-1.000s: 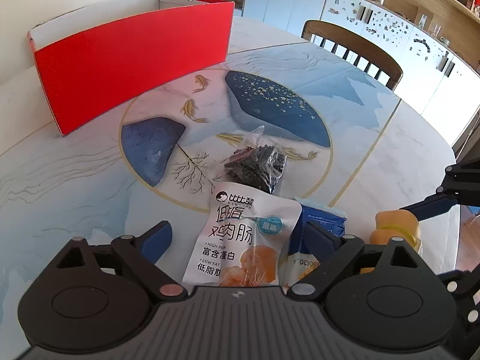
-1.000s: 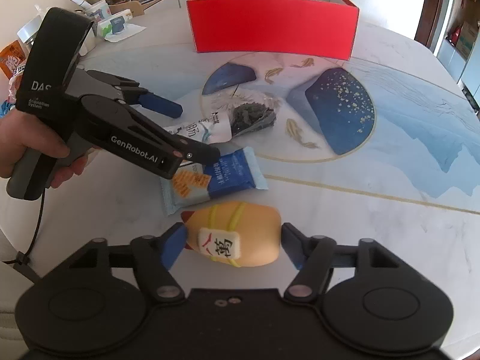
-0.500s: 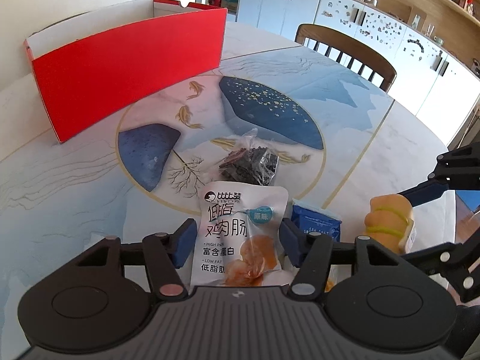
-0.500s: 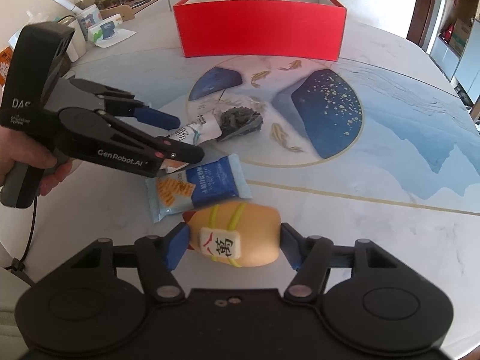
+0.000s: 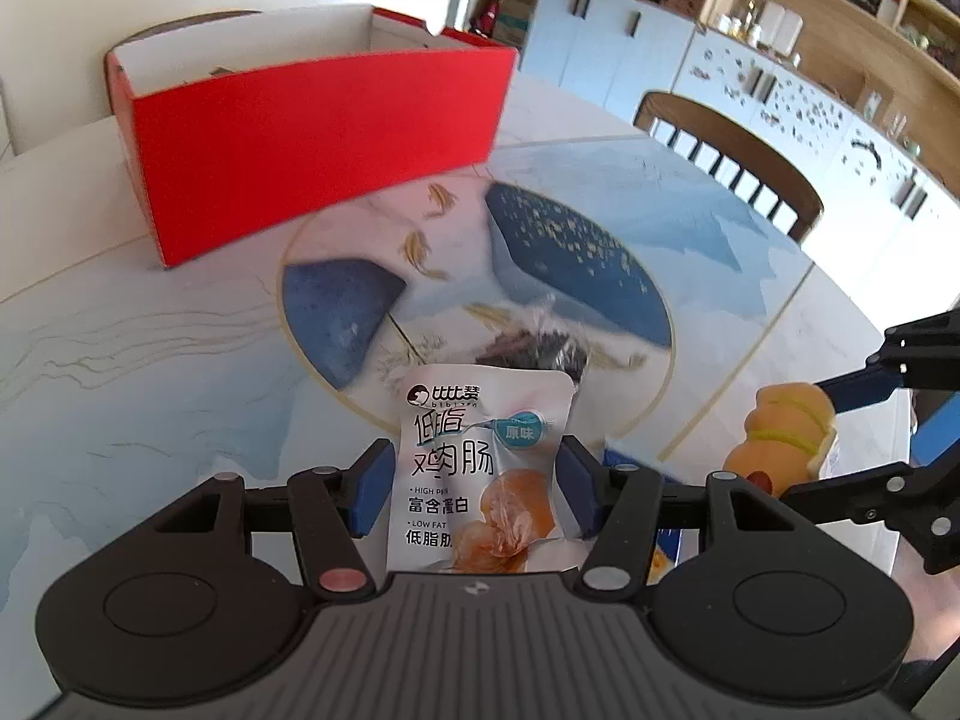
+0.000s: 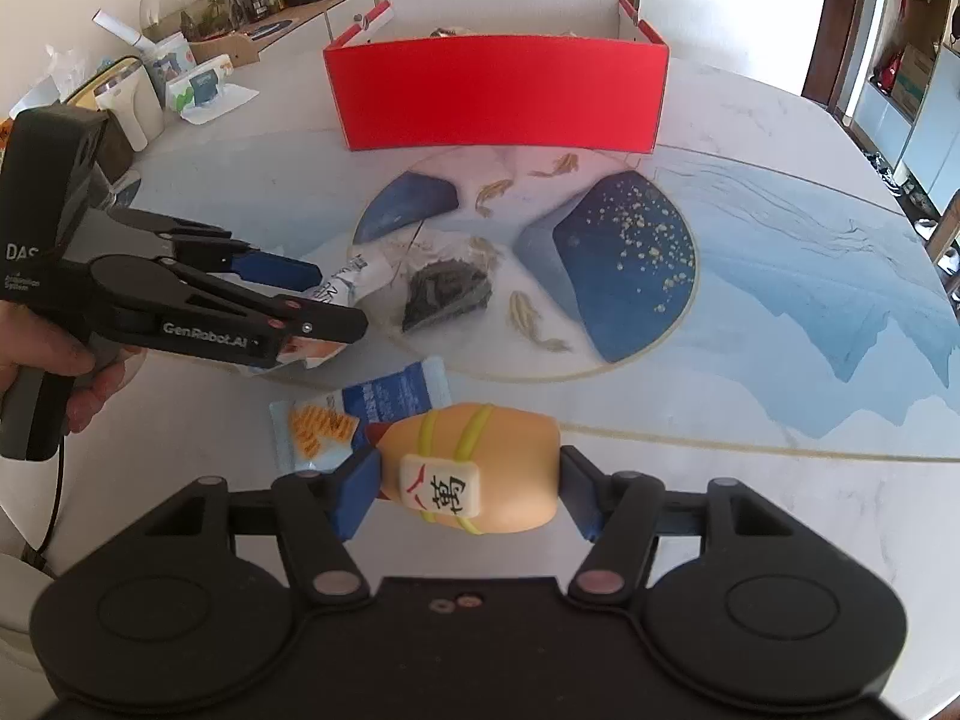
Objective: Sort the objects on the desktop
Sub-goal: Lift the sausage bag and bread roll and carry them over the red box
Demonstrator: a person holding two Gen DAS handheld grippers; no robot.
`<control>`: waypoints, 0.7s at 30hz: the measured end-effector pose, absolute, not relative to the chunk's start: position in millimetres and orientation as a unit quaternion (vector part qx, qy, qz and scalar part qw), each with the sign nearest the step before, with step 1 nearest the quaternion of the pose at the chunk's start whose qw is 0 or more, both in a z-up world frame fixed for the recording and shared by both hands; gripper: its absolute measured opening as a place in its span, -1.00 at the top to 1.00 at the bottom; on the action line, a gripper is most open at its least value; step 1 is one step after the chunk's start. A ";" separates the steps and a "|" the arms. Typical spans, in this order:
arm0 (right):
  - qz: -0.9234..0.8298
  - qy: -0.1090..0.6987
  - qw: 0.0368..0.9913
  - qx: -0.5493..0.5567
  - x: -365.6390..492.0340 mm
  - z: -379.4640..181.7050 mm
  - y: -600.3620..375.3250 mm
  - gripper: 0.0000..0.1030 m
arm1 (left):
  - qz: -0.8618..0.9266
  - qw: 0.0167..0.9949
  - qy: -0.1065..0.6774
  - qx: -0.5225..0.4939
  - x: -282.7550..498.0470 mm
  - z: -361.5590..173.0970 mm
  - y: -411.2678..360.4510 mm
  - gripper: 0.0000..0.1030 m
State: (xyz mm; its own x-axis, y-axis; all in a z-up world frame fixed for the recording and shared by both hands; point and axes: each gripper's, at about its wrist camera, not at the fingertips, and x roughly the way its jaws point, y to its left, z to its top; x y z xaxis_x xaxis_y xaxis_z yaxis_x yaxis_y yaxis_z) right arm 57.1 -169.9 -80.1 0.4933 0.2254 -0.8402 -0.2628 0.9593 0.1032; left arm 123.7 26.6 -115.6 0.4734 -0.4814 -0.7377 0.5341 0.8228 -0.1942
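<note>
My left gripper (image 5: pixel 471 483) is shut on a white chicken-sausage snack pouch (image 5: pixel 480 456) and holds it above the table; it also shows in the right wrist view (image 6: pixel 324 306). My right gripper (image 6: pixel 468 489) is shut on an orange plush toy (image 6: pixel 474 474) with yellow bands, lifted off the table; the toy also shows in the left wrist view (image 5: pixel 786 432). A blue snack packet (image 6: pixel 366 414) and a clear bag of dark dried bits (image 6: pixel 447 294) lie on the table. An open red box (image 6: pixel 498 93) stands at the far side.
The round marble table (image 6: pixel 750 312) has a blue and gold inlay. A wooden chair (image 5: pixel 732 162) stands at the far right edge. A side counter with bottles and packets (image 6: pixel 198 54) is at the back left.
My left gripper has closed on the white pouch and lifted it off the table. My right gripper has raised the plush toy. Both have moved toward the red box.
</note>
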 end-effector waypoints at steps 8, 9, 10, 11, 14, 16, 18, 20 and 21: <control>0.148 0.473 0.868 -0.028 75.3 -69.1 -177.4 -0.21 | -0.278 0.867 0.413 0.007 125.6 -102.5 32.9 -0.12; 0.148 0.470 0.870 -0.027 78.0 -67.4 -178.3 -0.21 | -0.276 0.868 0.412 0.004 126.2 -100.7 33.8 -0.12; 0.148 0.468 0.871 -0.027 81.3 -65.6 -179.4 -0.20 | -0.273 0.869 0.412 0.001 126.6 -98.9 34.6 -0.12; 0.149 0.465 0.872 -0.026 84.9 -63.5 -180.4 -0.20 | -0.270 0.870 0.412 -0.002 126.9 -97.3 35.2 -0.12; 0.153 0.455 0.877 -0.025 94.8 -56.8 -182.6 -0.20 | -0.261 0.874 0.410 -0.012 128.2 -91.3 38.0 -0.12; 0.158 0.449 0.879 -0.025 102.4 -52.2 -183.5 -0.20 | -0.254 0.877 0.408 -0.016 129.4 -87.4 38.8 -0.12; 0.161 0.445 0.880 -0.026 109.4 -49.2 -184.4 -0.20 | -0.247 0.879 0.407 -0.022 131.0 -83.5 40.0 -0.12; 0.166 0.439 0.883 -0.027 117.1 -44.8 -185.3 -0.20 | -0.240 0.881 0.406 -0.027 132.8 -79.7 40.7 -0.12; 0.168 0.435 0.884 -0.026 120.9 -42.2 -185.9 -0.19 | -0.237 0.883 0.405 -0.029 133.5 -77.9 40.7 -0.12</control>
State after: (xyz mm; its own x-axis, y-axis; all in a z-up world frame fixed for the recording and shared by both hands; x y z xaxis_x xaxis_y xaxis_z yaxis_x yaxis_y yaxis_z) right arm 120.9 -185.9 -42.2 0.5652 0.2745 -0.7780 -0.3201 0.9421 0.0999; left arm 133.5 40.7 -77.9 0.5597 -0.4411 -0.7015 0.3939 0.8864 -0.2431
